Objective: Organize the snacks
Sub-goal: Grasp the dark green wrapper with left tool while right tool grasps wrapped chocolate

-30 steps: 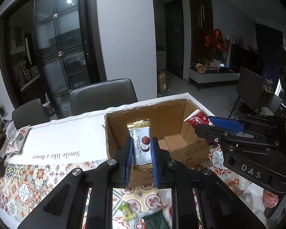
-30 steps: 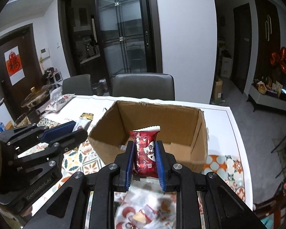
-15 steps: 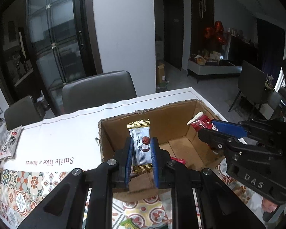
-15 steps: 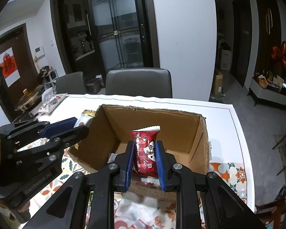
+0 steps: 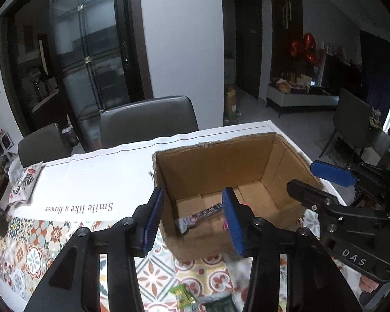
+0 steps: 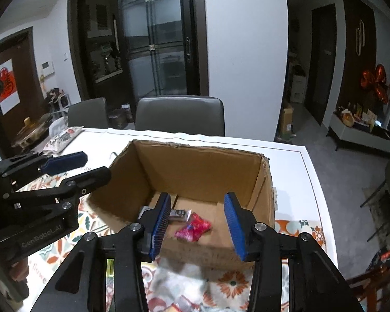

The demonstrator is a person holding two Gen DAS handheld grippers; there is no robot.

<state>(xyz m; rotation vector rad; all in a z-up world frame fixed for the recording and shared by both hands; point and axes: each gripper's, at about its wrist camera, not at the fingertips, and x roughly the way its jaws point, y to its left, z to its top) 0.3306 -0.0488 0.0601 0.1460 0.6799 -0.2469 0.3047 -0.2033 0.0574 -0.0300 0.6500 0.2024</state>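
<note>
An open cardboard box stands on the table. My left gripper hovers over its near wall with the jaws opening and nothing pressed between the blue pads. A silver snack bar lies loose in the box below the gap. My right gripper is over the box's near wall too, jaws opening and empty. Under it a red snack packet rests on the box floor beside the silver bar. Each gripper shows at the edge of the other's view: right gripper, left gripper.
Loose green wrappers lie on the patterned tablecloth in front of the box. A white snack bag sits at the far left of the table. Grey chairs stand behind it, and a metal pot at far left.
Both grippers have opened and let go. The silver bar and the red packet, held upright before, have dropped into the box. The box looks closer.
</note>
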